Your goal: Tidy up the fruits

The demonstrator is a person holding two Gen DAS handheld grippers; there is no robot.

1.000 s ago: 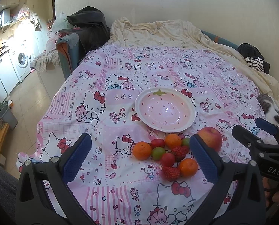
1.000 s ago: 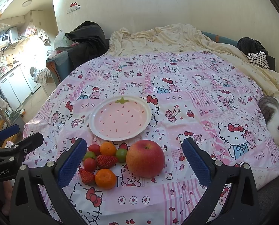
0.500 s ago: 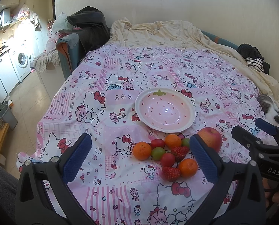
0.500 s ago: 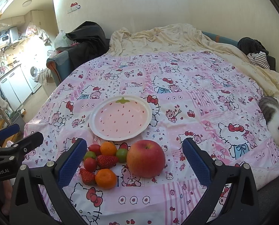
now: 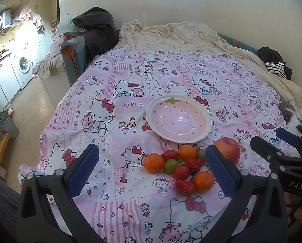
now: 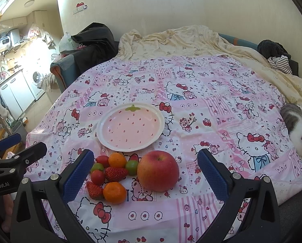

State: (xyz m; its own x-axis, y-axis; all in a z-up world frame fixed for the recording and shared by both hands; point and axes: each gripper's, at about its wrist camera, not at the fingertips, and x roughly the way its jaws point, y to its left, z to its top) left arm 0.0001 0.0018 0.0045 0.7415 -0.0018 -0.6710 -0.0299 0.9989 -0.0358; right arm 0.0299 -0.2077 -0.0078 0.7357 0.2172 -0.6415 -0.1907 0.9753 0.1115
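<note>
The right claw (image 6: pixel 144 172) was spread wide and empty, framing the apple (image 6: pixel 158 171), likely its first pick. The left claw (image 5: pixel 151 168) (equally wide, empty) faced the small fruits (image 5: pixel 179 167). Beyond, the strawberry plate (image 6: pixel 161 125) sat bare on the bed.

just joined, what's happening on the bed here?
A person holds two grippers, both open and empty, above a fruit pile on the pink bedspread. The right gripper frames the apple; the left gripper faces the oranges, strawberries and small tomatoes. The strawberry plate has no fruit yet. A cat lies at the edge.
</note>
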